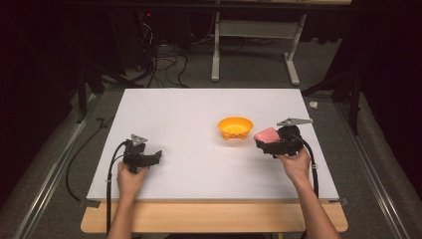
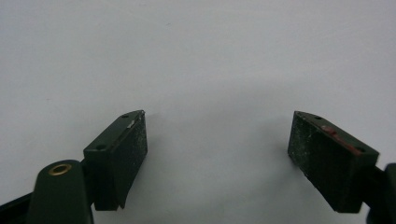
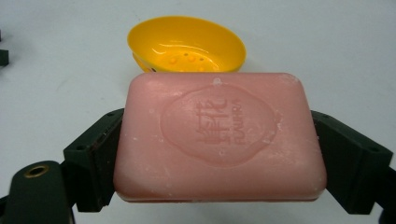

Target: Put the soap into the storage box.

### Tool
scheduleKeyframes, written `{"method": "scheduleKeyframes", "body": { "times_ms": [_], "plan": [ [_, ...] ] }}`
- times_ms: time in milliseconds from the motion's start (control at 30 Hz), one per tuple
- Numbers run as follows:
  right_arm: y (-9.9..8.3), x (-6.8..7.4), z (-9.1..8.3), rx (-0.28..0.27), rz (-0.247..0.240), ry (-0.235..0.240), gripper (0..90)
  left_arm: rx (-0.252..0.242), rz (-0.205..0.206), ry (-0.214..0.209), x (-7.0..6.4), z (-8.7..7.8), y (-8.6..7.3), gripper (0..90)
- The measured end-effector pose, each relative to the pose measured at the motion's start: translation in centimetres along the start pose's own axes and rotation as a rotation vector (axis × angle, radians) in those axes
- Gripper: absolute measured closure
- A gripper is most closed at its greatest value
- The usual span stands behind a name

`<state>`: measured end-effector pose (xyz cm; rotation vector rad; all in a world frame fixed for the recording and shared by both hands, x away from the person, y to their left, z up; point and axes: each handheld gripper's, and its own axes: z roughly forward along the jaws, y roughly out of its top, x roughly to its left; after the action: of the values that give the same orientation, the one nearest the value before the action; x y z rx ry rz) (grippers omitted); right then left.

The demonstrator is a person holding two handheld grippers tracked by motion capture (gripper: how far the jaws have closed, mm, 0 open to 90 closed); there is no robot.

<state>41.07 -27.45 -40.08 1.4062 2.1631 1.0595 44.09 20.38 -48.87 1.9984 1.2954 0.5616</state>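
We see the right gripper with its jaws clamped on the long sides of a pink soap, stamped face up. Just beyond the fingertips sits a yellow dish on the table. The left gripper has its jaws spread, nothing between them.

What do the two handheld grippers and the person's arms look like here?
Both the left gripper and the right gripper are black, with blocky flat-padded jaws, a grey three-cornered plate on top and a trailing black cable. The forearms are bare, no sleeves.
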Motion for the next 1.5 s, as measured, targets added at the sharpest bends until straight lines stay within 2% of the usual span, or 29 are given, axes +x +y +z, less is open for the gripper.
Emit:
{"method": "scheduleKeyframes", "body": {
  "times_ms": [600,1033,1200,1500],
  "plan": [
    [2.7,1.0,1.6,0.021,0.019,0.016,13.6,0.0,0.0,0.0,0.0,0.0,0.0,20.2],
    [3.7,1.2,2.4,0.023,0.041,0.016,13.6,0.0,0.0,0.0,0.0,0.0,0.0,20.2],
    [4.4,1.7,2.8,0.028,0.025,0.016,13.6,0.0,0.0,0.0,0.0,0.0,0.0,20.2],
    [5.1,1.9,3.5,0.037,0.046,0.029,13.6,0.0,0.0,0.0,0.0,0.0,0.0,20.2]
  ]
}}
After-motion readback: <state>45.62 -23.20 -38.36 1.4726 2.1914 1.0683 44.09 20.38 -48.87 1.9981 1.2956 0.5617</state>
